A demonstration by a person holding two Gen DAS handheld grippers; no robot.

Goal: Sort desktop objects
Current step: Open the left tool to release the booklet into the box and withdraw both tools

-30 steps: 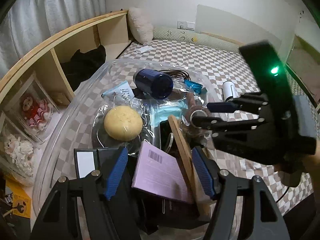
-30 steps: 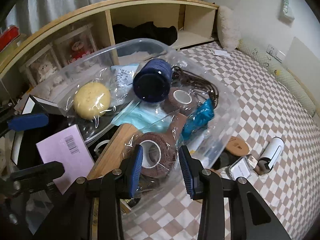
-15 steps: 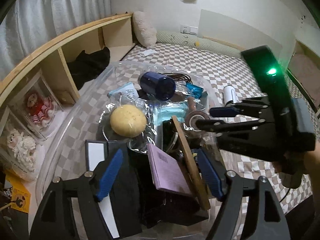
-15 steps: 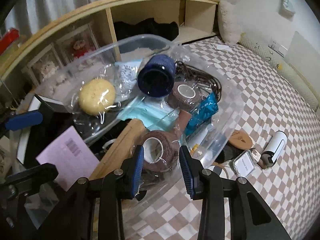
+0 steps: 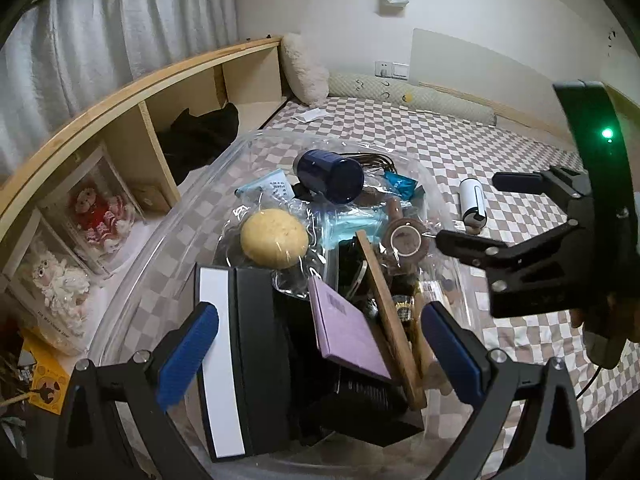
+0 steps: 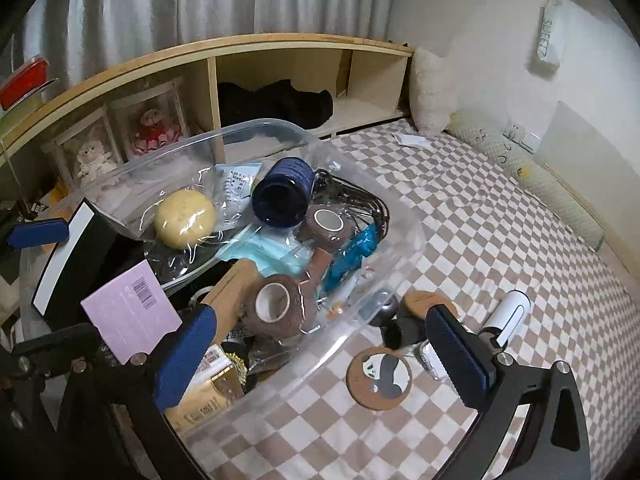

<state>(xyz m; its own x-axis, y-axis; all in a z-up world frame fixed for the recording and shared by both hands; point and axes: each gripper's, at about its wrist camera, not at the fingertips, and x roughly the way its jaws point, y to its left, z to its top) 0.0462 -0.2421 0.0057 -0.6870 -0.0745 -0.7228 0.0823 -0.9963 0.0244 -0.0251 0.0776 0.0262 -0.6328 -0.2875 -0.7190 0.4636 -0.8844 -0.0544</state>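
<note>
Right wrist view: the right gripper (image 6: 320,354) is seen with its jaws opening wide, nothing pressed by its pads, above a brown tape roll (image 6: 276,306) lying inside the clear plastic bin (image 6: 404,258) on the checkered bedsheet (image 6: 500,240). Over the same bin the left gripper (image 5: 320,350) is likewise opening, with a purple box (image 5: 348,326) and a black box (image 5: 256,344) lying untouched between its blue pads (image 5: 188,354).

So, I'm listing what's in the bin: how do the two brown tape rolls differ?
The near brown roll lies against the wooden board, close to the bin's front wall; the far brown roll sits deeper in the clear bin, beside the navy cylinder. The near roll's core faces the right-wrist camera; the far roll's faces more upward. Both are brown, white-cored and wrapped in clear film.
</note>
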